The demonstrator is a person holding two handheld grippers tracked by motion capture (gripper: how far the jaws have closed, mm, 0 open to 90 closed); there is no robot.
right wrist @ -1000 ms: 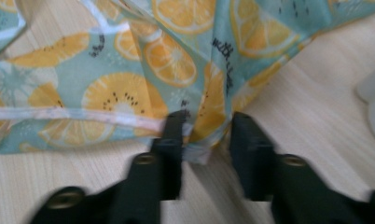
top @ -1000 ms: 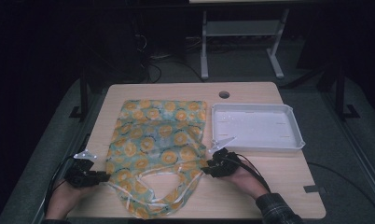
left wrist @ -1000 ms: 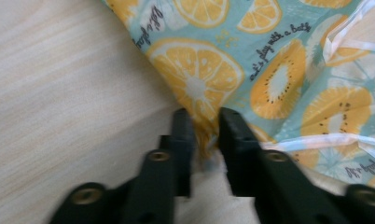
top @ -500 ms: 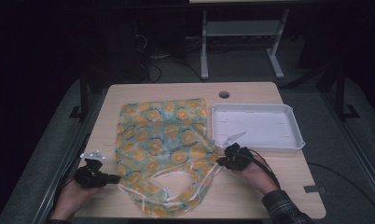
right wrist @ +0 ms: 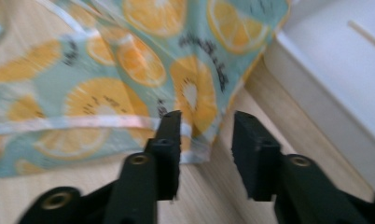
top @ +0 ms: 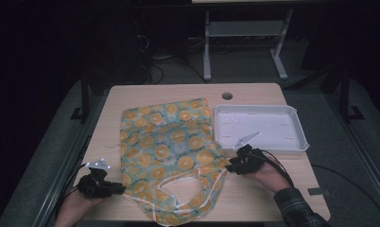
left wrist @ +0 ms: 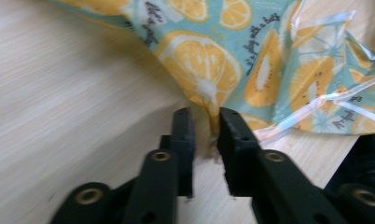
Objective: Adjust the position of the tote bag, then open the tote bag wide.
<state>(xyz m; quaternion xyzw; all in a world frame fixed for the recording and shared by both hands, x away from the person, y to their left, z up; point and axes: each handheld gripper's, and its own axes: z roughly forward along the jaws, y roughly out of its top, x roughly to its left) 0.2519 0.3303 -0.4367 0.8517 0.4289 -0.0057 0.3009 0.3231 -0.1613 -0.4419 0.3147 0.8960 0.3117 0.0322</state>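
1. Spanning the middle of the high view, a pale wooden surface (top: 131,101) with a round cable hole (top: 227,96) near its far edge stands on a grey floor in a dark room; a white metal frame (top: 245,35) and loose cables (top: 164,59) lie beyond it.
2. A white tray (top: 299,137) rests on the right part of the surface, its near-left corner just beside the bag's right edge.
3. The orange-slice-print bag (top: 171,146) lies flat at centre, its white handles (top: 178,189) looped toward the person's side.
4. The left gripper (top: 113,189) lies at the bag's near-left edge. In the left gripper view its jaws stand slightly apart, having just been opening, with a pinched fold of the bag (left wrist: 213,116) rising between them; whether the pads press on the fold cannot be told.
5. The right gripper (top: 230,166) sits at the bag's near-right edge, close to the tray. In the right gripper view its jaws have just been opening and stand apart, the bag's corner (right wrist: 199,140) lying against the left jaw and bare surface in the gap beside it.
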